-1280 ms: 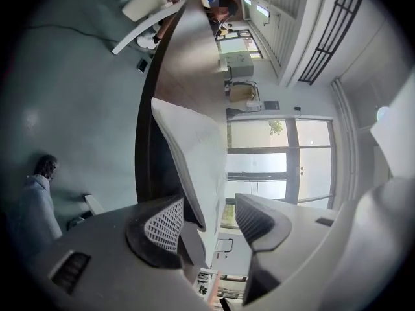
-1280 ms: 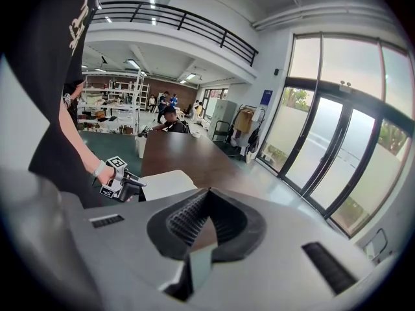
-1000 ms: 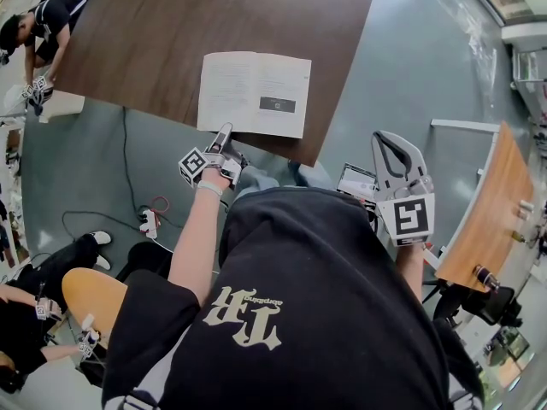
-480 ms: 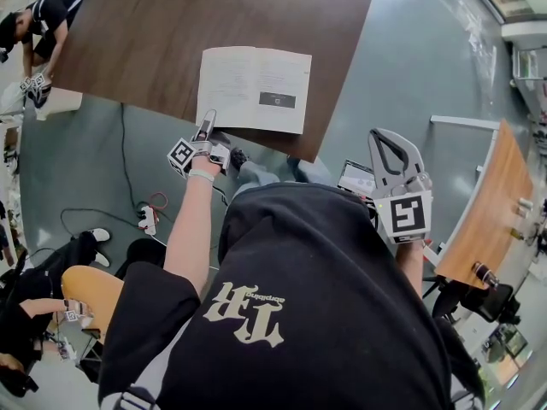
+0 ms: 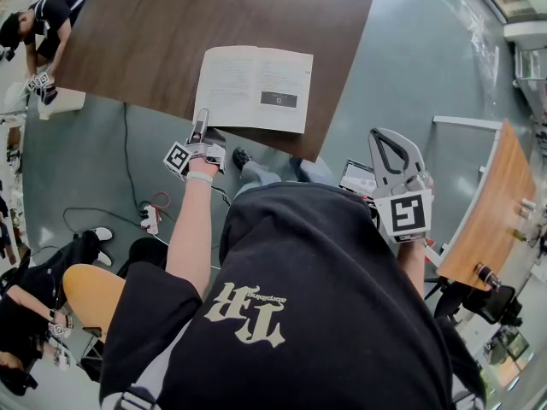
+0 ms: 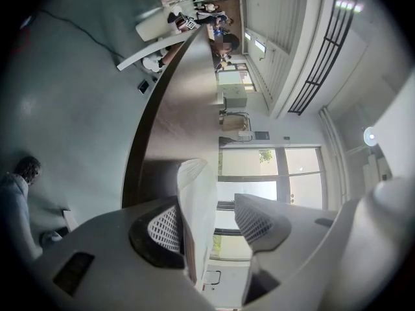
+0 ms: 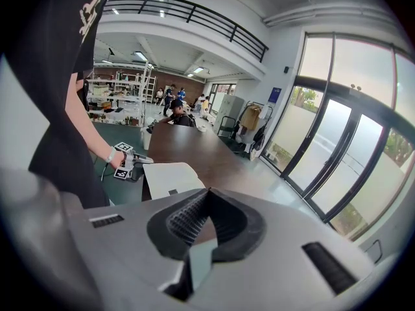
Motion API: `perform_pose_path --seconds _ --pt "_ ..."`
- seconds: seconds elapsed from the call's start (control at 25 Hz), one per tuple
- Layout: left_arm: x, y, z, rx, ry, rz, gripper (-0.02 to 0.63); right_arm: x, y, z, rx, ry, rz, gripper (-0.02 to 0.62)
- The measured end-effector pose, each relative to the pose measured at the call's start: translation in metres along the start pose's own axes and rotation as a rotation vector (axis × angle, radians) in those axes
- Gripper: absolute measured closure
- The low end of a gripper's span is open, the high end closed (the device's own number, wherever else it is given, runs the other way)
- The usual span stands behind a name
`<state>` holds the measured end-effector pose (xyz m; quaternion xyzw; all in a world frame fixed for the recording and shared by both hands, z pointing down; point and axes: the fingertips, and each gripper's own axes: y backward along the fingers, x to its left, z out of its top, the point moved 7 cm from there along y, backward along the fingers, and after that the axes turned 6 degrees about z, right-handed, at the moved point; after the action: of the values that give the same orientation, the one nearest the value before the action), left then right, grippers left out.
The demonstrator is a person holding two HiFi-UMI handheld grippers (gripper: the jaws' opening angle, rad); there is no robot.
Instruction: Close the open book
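1. The book [image 5: 255,88] lies fully open at centre frame, near the lower edge of the table [image 5: 154,32]; closing is not yet begun.
2. The left gripper [image 5: 202,128] is spread, and the book's corner seems to be between its jaws.
3. The right gripper [image 5: 389,143], at the right of the frame, is pressed together and empty.

The right gripper [image 7: 206,194] has its jaws pressed together at the tips, with nothing between them. Beyond them runs a dark table [image 7: 201,149]. At the table's near end lies the open book [image 7: 170,177], pale pages up. Just off the table's near left edge, a hand [image 7: 119,159] holds the left gripper [image 7: 143,161] at the book's edge. Glass doors [image 7: 337,148] stand to the table's right.
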<state>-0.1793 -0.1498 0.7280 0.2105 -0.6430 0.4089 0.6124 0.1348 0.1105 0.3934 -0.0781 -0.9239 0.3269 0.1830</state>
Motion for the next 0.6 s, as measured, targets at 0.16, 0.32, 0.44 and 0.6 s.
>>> perform_pose_path --seconds 0.16,0.32,0.44,0.6 --pt "-0.007 0.003 0.002 -0.019 -0.021 -0.024 0.373 0.001 0.000 -0.003 -0.005 -0.002 0.001 0.607" --pt "-0.015 0.008 0.003 -0.030 -0.034 -0.045 0.426 0.001 0.002 -0.004 -0.008 -0.005 0.000 0.606" --pt "-0.019 0.012 0.003 -0.031 -0.034 -0.068 0.498 0.002 0.002 -0.006 -0.010 -0.006 0.002 0.607" --pt "-0.028 0.012 -0.001 -0.017 -0.054 -0.091 0.547 0.003 0.001 -0.009 -0.014 -0.013 0.005 0.607"
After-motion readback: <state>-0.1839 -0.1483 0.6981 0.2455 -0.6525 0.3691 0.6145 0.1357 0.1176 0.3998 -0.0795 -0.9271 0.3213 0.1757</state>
